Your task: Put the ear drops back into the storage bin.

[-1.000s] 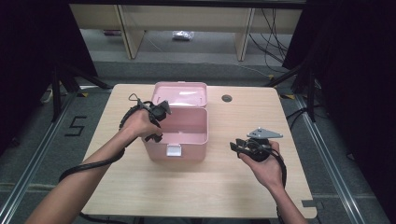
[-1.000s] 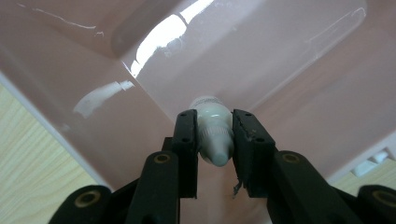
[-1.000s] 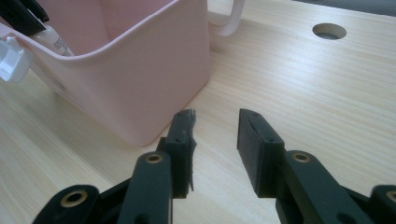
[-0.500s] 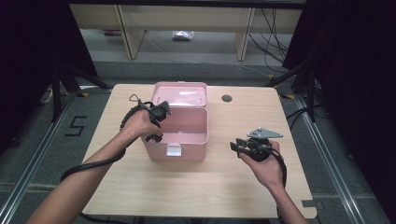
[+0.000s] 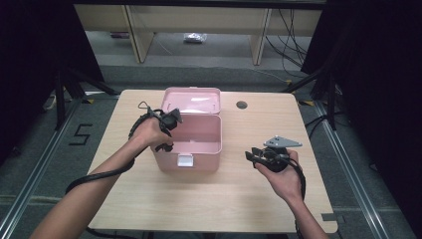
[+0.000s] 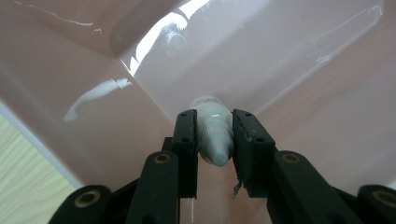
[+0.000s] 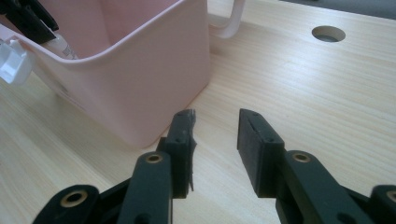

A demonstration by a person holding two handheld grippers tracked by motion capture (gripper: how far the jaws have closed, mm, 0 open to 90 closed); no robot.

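The left gripper pinches a small white tube between its two black jaws, the pads pressed against the tube's sides. The tube's long axis runs straight out along the jaws: its grey tapered end points back toward the gripper's camera, its rounder white end points away, toward the inner corner of the pink box. In the high view this gripper hangs at the box's left rim, jaws dipped into the open box, so the tube sits inside the box, just ahead of the fingertips, above the bottom; whether it touches a wall cannot be told.

The right gripper stands spread with nothing between its jaws. The box wall lies just ahead and to the left of them, bare wood directly under and beyond them. In the high view it is held low over the table, well apart from the box's right side.

The surface is a pale wooden table with a round cable hole behind the box; the box's lid is folded back. Around it are grey floor, dark curtains and light wooden shelving at the far side.

Against the earlier frames nothing differs: both hands, the box and the pinched tube sit as they did a second ago.
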